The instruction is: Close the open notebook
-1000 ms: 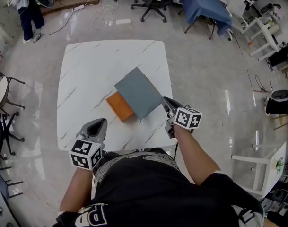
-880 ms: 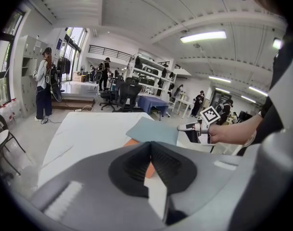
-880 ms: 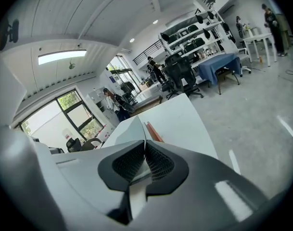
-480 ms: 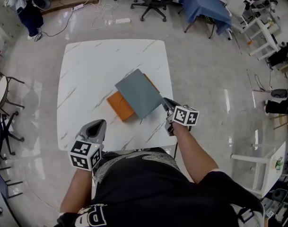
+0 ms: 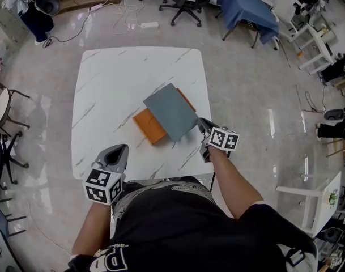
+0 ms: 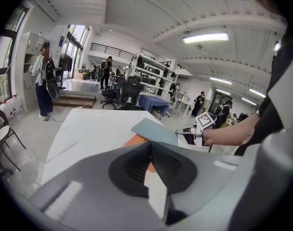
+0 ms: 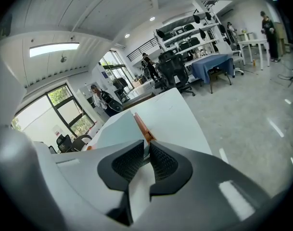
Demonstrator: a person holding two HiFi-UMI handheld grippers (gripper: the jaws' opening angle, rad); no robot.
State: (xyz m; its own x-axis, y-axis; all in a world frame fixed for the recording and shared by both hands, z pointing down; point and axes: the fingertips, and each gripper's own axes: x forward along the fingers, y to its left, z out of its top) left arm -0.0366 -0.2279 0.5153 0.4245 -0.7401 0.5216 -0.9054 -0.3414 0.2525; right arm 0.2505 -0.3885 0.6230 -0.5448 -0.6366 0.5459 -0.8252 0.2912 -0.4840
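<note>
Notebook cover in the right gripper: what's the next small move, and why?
Probably lower the right gripper so the grey cover comes down flat on the orange notebook. Its jaws are pinched on the cover's near corner, and the cover hangs raised and tilted above the orange part, so the book isn't closed yet.

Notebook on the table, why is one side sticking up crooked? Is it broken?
Not broken. The grey flap stands tilted above the orange part instead of lying flat, because the right tool pinches its near corner. Nothing looks torn or spilled.
</note>
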